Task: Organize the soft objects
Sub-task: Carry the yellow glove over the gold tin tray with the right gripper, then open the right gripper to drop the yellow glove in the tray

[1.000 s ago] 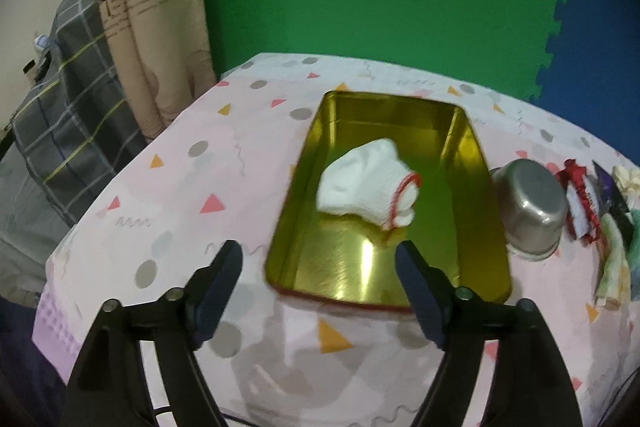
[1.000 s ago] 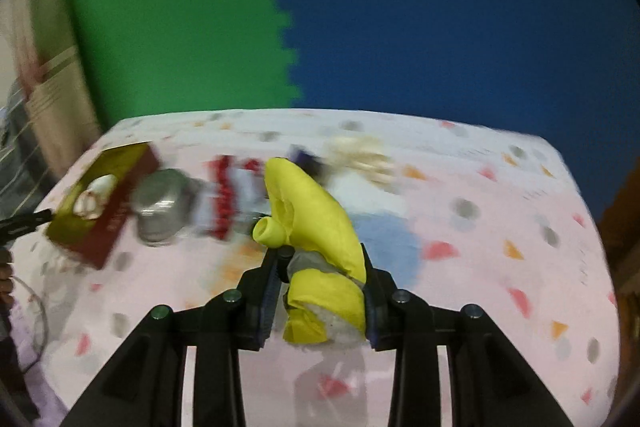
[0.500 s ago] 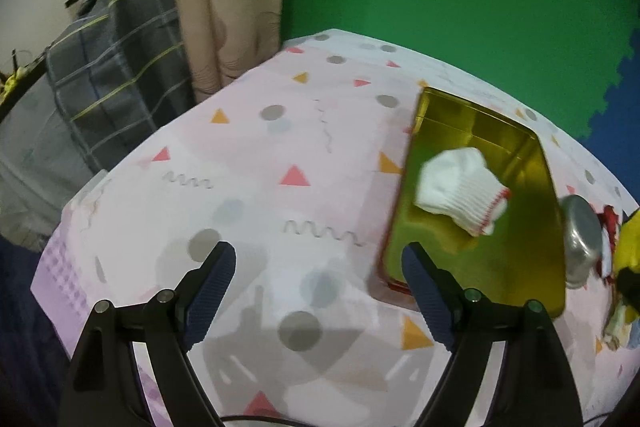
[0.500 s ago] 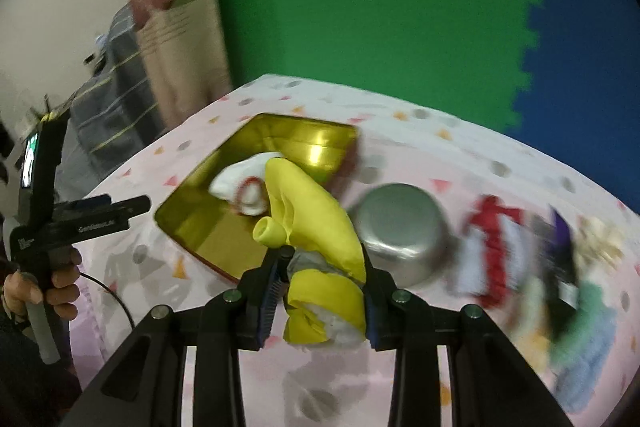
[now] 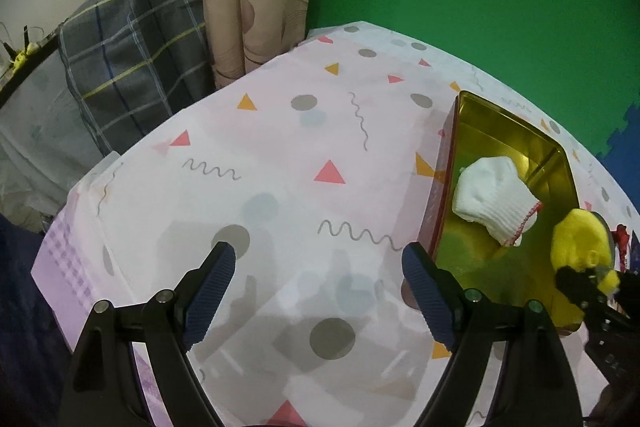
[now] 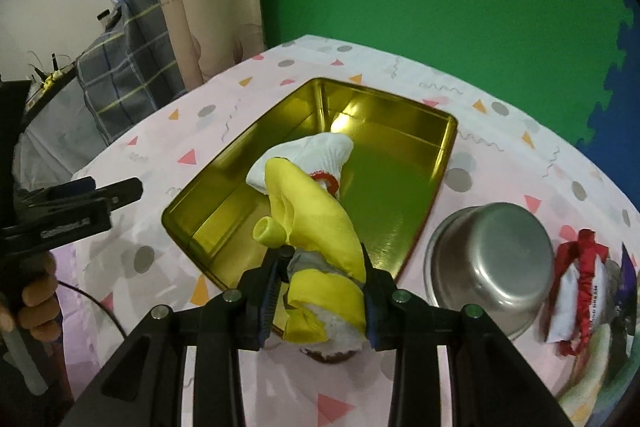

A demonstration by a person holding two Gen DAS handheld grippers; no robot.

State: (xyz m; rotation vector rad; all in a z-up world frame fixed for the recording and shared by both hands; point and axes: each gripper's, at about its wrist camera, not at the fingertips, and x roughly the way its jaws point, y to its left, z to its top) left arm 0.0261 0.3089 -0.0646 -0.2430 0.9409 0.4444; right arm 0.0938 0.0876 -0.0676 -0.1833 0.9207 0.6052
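I am holding a yellow soft toy [image 6: 320, 227] clenched in the right gripper [image 6: 320, 291] over the gold tin [image 6: 436, 163], beside the white sock [image 6: 316, 155]; left gripper [image 5: 320, 291] released, idling; I should be lowering before releasing
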